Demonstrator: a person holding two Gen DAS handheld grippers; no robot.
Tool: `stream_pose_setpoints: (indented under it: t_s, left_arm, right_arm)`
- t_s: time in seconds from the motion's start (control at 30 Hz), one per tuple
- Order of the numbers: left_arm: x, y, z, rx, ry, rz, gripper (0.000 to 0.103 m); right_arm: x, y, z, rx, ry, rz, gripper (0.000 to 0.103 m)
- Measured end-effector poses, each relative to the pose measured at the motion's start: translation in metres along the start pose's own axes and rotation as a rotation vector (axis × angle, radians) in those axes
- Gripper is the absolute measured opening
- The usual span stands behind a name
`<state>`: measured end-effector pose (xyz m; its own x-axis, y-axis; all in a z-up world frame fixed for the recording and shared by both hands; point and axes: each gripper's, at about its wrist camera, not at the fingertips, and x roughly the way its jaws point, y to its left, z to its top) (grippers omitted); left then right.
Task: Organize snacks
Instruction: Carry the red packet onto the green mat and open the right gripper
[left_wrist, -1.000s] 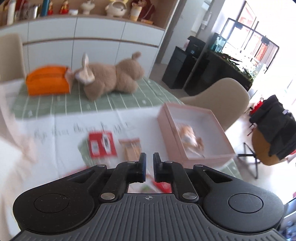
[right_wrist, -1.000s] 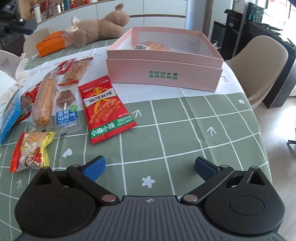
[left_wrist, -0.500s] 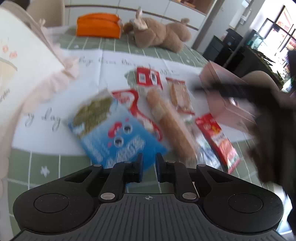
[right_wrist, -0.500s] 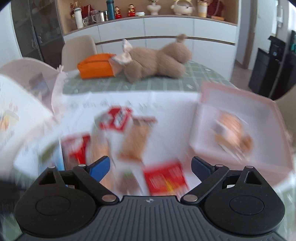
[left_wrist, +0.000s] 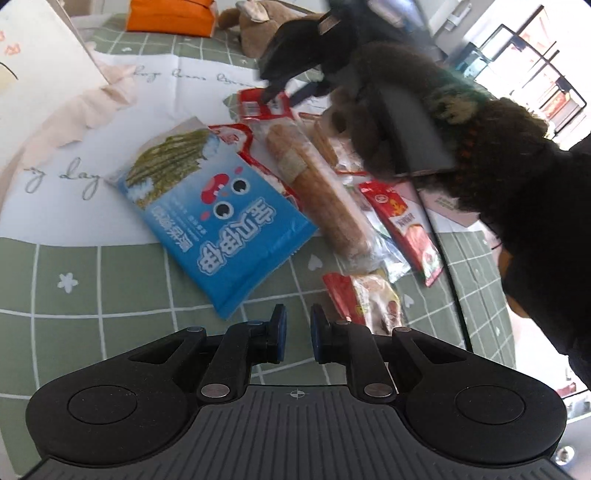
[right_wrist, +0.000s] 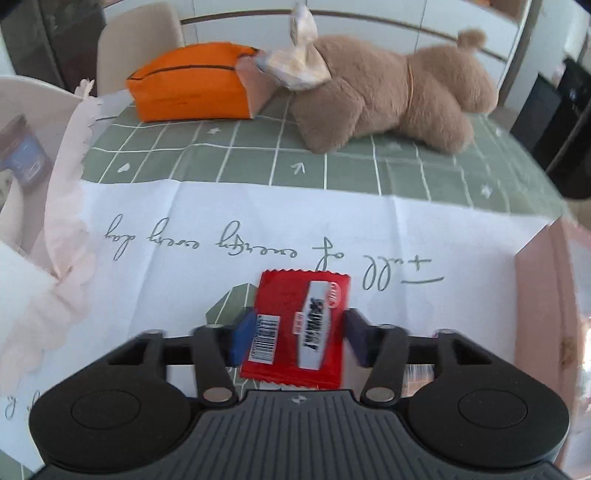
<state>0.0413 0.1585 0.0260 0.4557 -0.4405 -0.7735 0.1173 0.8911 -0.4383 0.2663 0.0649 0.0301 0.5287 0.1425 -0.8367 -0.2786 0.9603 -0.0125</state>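
Observation:
Several snack packets lie on the table in the left wrist view: a blue packet (left_wrist: 218, 210), a long bread stick in clear wrap (left_wrist: 317, 192), a red strip packet (left_wrist: 406, 229) and a small red and yellow packet (left_wrist: 365, 302). My left gripper (left_wrist: 297, 334) is nearly shut with a narrow gap, empty, hovering near the table's front. My right gripper (right_wrist: 295, 338) straddles a small red packet (right_wrist: 301, 328), fingers at its two sides; it also shows in the left wrist view (left_wrist: 284, 94) over that packet (left_wrist: 258, 107). The pink box (right_wrist: 554, 314) stands to the right.
A brown plush toy (right_wrist: 388, 92) and an orange pouch (right_wrist: 192, 85) lie at the table's far side. A white paper sheet with handwriting (right_wrist: 258, 229) covers the green checked cloth. A white and pink bag (right_wrist: 44, 240) stands at the left. A gloved hand and dark sleeve (left_wrist: 480, 147) fill the right.
My right gripper has swung left and down over the small red packet and narrowed around it. My left gripper has pulled back toward the front of the table, now looking over the snacks.

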Motion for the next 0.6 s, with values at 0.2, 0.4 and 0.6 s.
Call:
stream_pose_setpoints:
  t_s: [0.2,0.4,0.6]
  left_arm:
    - [0.014,-0.018,-0.001,0.019,0.016,-0.032,0.016]
    - [0.010,-0.027,-0.006,0.017,0.005,0.031,0.016]
    - [-0.006,-0.015,-0.011,-0.019,-0.035,0.097,0.016]
  right_arm:
    - [-0.055,-0.041,-0.012,0.066,-0.018,0.079,0.003]
    - [-0.056,-0.037,-0.020,0.004,-0.042,0.148,0.053]
    - [-0.004,0.001,-0.009,0.000,0.031,0.104,0.061]
